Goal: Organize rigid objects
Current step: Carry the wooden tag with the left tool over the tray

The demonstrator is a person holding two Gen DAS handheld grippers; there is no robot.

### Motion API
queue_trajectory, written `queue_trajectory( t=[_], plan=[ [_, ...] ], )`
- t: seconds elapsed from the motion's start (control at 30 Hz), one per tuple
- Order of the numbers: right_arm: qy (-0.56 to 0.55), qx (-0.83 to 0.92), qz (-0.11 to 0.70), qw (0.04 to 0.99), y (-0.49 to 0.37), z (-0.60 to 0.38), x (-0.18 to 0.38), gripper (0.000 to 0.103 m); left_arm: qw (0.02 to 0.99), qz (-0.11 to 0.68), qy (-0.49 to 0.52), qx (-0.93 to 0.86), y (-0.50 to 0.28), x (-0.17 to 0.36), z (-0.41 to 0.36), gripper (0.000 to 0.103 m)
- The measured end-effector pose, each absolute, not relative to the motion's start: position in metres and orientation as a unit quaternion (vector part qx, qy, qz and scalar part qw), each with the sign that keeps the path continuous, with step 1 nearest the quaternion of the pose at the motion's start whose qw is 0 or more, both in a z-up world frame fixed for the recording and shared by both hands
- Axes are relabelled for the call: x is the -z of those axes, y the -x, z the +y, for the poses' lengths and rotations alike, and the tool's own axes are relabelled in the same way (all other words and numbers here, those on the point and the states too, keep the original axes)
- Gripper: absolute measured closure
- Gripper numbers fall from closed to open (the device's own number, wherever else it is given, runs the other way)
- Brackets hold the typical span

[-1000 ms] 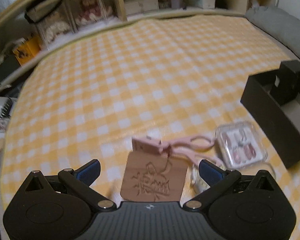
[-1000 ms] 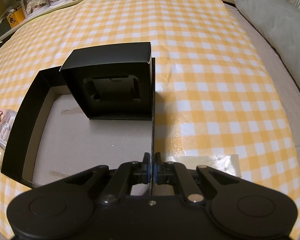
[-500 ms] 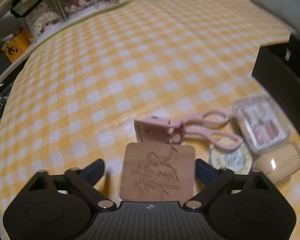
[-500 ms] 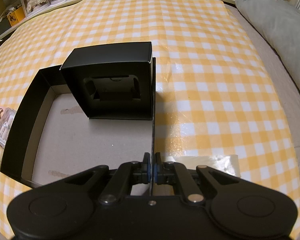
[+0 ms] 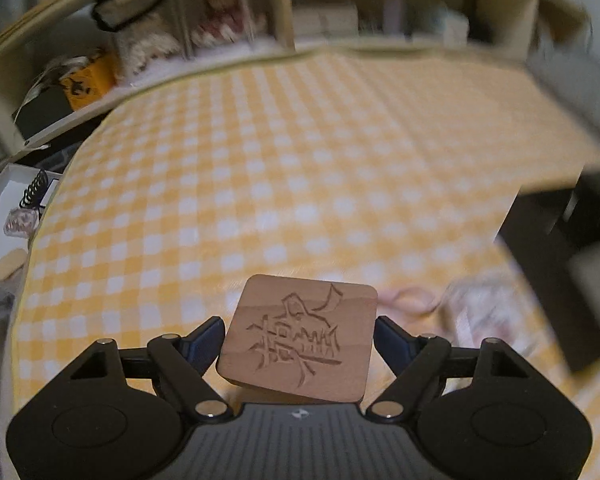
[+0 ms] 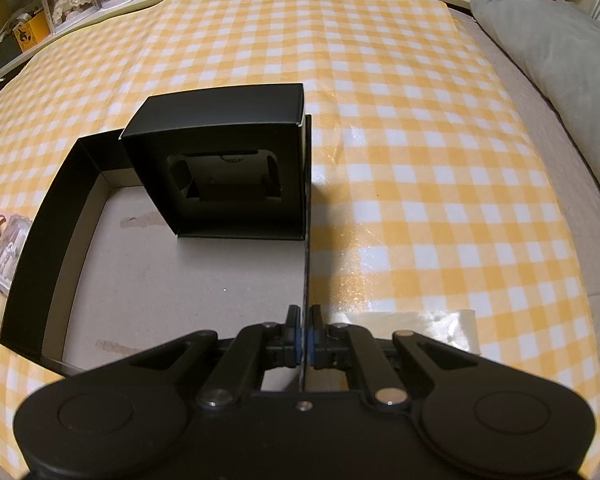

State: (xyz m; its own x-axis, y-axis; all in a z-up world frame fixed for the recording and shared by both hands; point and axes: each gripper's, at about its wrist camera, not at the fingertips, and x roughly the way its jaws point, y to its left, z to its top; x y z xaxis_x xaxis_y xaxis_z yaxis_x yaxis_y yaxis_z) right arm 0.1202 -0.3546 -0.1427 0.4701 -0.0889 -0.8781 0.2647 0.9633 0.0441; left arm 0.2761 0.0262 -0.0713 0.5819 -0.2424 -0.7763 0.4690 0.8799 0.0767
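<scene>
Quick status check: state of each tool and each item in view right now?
Left tool: shut on the wooden tile.
Wooden tile: gripped by its side edges, lifted off the cloth, carved face up.
Right tool: shut on the tray's right wall.
Black tray: open, flat on the checked cloth.
Small black box: open, standing inside the tray's far right corner.
Pink scissors: blurred, lying on the cloth.

A square wooden coaster (image 5: 300, 340) with rounded corners and a carved character sits tilted between the left gripper's (image 5: 299, 338) fingers, above the checked cloth. The shallow black box (image 6: 32, 256) lies open, a smaller black box (image 6: 228, 160) in its far right corner.
</scene>
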Motion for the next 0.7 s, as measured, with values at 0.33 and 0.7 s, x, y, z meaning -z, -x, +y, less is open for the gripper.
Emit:
queue_trajectory(
  t=[0.33,0.7],
  plan=[
    [-0.086,0.103,0.504,0.853,-0.120,-0.354,0.142,0.099,0.863,0.448,-0.001,0.234,-0.246,0.044,-0.055,0.022],
    [-0.087,0.101,0.506,0.852,-0.120,-0.357,0.145,0.099,0.851,0.474,0.021,0.224,-0.224,0.075,-0.172,0.022]
  ],
)
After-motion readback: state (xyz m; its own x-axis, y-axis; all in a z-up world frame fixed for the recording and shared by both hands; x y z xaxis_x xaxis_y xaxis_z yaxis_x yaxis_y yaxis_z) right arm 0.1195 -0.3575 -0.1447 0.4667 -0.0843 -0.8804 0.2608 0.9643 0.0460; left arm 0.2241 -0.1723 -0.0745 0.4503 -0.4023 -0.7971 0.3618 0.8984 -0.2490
